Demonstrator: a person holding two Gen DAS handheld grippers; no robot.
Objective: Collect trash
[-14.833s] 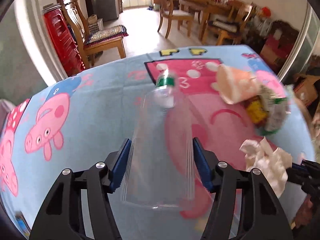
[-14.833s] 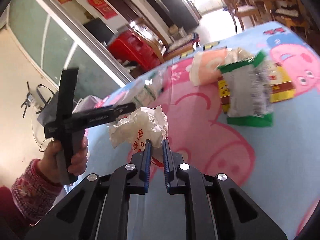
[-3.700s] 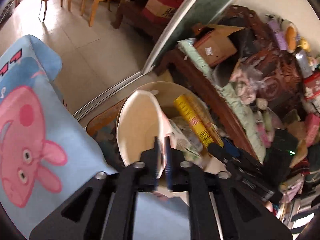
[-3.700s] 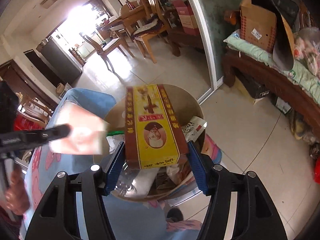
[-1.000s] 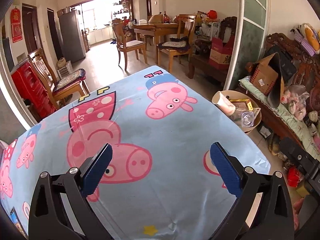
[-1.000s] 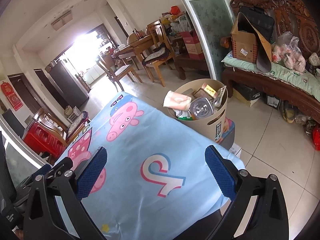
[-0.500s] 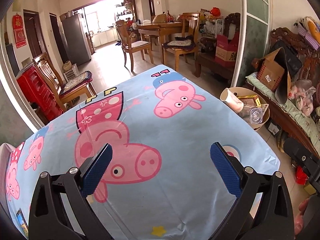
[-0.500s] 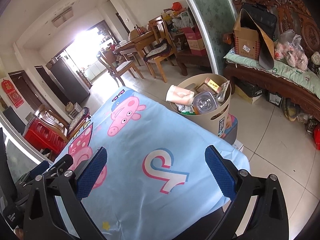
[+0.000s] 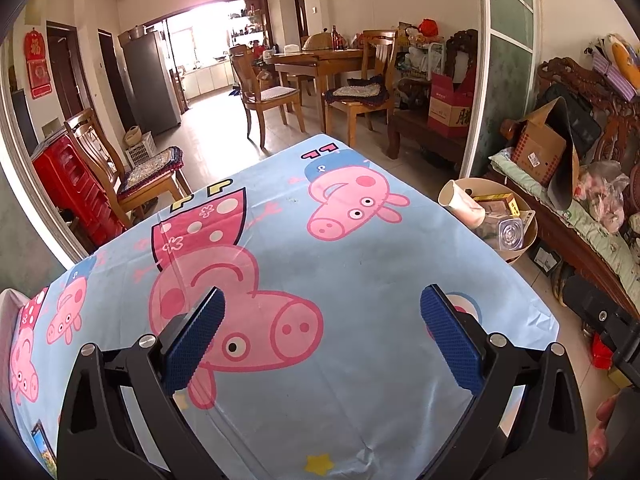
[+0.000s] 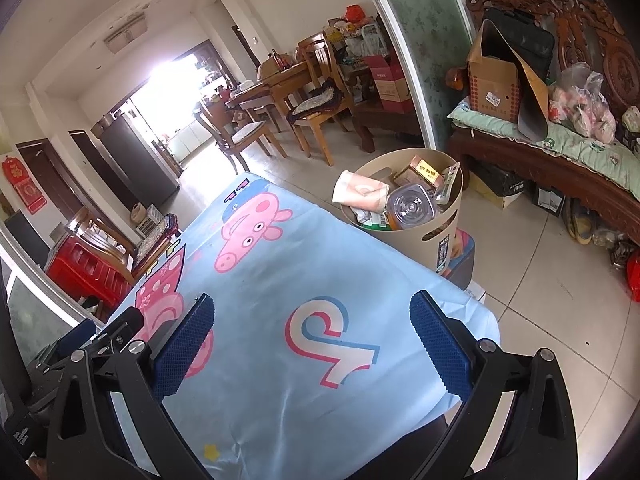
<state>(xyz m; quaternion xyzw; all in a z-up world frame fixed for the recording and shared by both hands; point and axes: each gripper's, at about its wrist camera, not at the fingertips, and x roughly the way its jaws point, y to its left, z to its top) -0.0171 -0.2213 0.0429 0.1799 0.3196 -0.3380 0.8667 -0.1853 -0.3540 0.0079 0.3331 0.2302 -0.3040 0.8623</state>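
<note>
A beige trash bin point(image 10: 444, 228) stands on the floor past the table's far right corner; it also shows in the left wrist view point(image 9: 530, 236). It holds a paper cup point(image 10: 360, 194), a clear plastic bottle point(image 10: 412, 206), a yellow box point(image 10: 424, 170) and wrappers. My left gripper point(image 9: 320, 336) is open and empty above the blue cartoon-pig tablecloth point(image 9: 280, 240). My right gripper point(image 10: 312, 344) is open and empty above the same cloth point(image 10: 280, 280), near its right edge. No trash lies on the cloth in either view.
Wooden chairs point(image 9: 272, 92) and a dining table point(image 9: 320, 60) stand beyond the table. A red plastic stack point(image 9: 72, 188) is at the left. A carved wooden sofa point(image 10: 560, 152) with a cardboard box point(image 10: 496, 84) and bags lines the right wall.
Both grippers, open and empty, have drawn slightly back and up from the table; the bin looks a little farther away. Nothing was taken hold of or let go.
</note>
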